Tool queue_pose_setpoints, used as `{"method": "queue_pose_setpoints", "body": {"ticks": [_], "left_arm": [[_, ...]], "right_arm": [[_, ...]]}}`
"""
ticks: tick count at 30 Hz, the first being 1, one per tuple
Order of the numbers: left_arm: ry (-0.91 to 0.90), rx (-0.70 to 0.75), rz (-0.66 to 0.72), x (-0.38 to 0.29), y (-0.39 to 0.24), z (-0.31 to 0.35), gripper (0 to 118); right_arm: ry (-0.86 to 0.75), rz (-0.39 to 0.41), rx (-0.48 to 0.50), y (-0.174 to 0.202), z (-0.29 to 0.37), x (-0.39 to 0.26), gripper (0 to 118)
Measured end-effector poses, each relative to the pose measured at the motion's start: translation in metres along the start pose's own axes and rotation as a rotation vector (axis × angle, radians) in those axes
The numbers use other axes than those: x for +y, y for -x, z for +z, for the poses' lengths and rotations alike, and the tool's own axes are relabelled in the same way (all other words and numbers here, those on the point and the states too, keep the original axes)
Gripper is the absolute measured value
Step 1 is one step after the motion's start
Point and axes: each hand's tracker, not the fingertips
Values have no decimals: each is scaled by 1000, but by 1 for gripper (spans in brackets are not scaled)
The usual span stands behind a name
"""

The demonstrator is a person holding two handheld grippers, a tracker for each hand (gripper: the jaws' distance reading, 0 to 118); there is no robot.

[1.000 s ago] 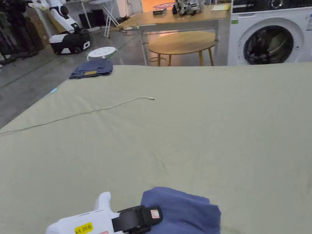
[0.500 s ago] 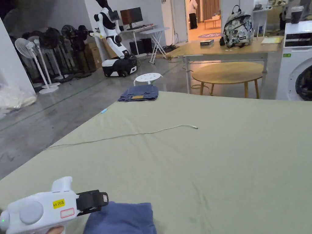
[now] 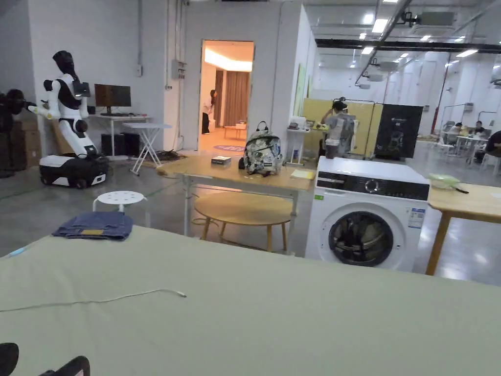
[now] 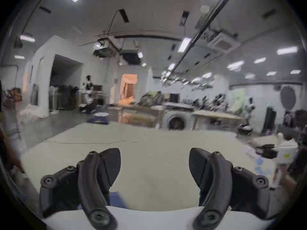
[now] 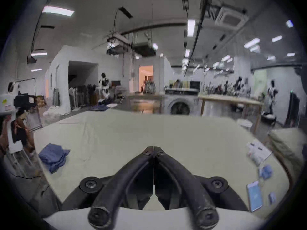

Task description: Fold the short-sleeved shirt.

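Shirt [image 5: 53, 157] folded, released since earlier | left gripper [image 4: 154, 165] fingers wide | right gripper [image 5: 153, 150] fingers together

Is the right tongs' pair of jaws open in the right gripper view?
No, the right tongs have their black jaws closed tip to tip with nothing between, above the pale green table cover.

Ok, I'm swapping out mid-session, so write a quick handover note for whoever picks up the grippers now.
Left gripper: jaws wide apart, holding nothing, above the green table cover.
Right gripper: jaws closed together, nothing between them.
Blue shirt: lies as a folded bundle near the table's left edge, in the right gripper view.
Done: the shirt looks folded and released.
Left: probably just check that the fold is neat; a white cable lies on the cover.
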Motion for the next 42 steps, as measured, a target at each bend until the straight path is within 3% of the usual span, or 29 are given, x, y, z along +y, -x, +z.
{"method": "queue_pose_setpoints", "body": {"ticks": [3,5,8,9,13,17,30,37,42], "left_arm": [[-66,-34,-87,-6,-43,-12,85],[-49,-38,-214,-7,-70,-29,73],[1,4,-320,-14,-93,-49,5],[6,4,-322,-16,-98,-51,0],[20,18,-295,-27,-114,-50,0],[12,62,-241,-32,-115,-47,0],[-11,83,-246,-26,-105,-28,0],[-26,78,-199,-23,-101,-27,0],[-29,90,-159,-24,-94,-24,0]], "right_arm": [[-54,-4,-14,-5,0,8,0],[-93,-52,13,-12,-7,11,0],[-87,-82,9,-19,-18,16,0],[-90,-87,-9,-20,-18,17,0],[-137,-39,-66,-14,-6,5,0],[-51,35,-116,-5,1,-6,0],[-95,-34,-103,-8,12,-1,0],[-79,13,-110,4,12,-2,0],[-72,-19,-120,4,10,-1,0]]}}
